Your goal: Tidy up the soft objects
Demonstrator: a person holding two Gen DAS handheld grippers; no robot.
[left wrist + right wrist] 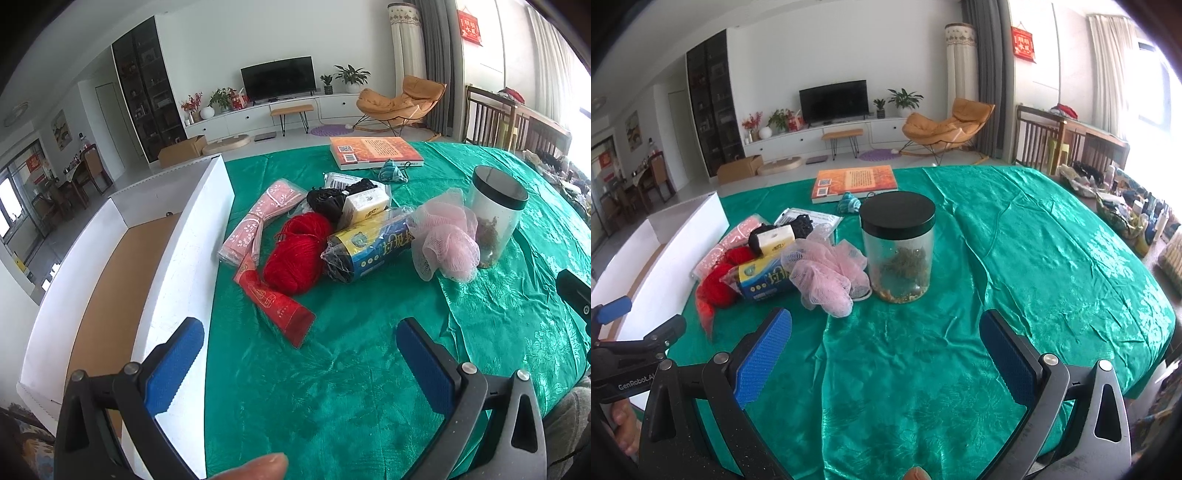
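A heap of soft items lies on the green cloth: red yarn (297,253), a pink mesh sponge (447,240), a pink packet (255,221), a blue bag roll (369,243), a black bundle (327,201), a white pack (365,206) and a red tube (273,301). My left gripper (299,328) hovers open just in front of the heap, nothing between its fingers. From the right wrist view the pink mesh sponge (823,275) and red yarn (718,286) sit ahead to the left, and my right gripper (886,321) is open and empty over bare cloth.
A white box (192,251) with a brown floor stands along the left of the heap. A clear jar (897,247) with a black lid stands right of the sponge. An orange book (375,151) and a small teal pouch (393,171) lie further back. The left gripper's body (631,350) shows at lower left.
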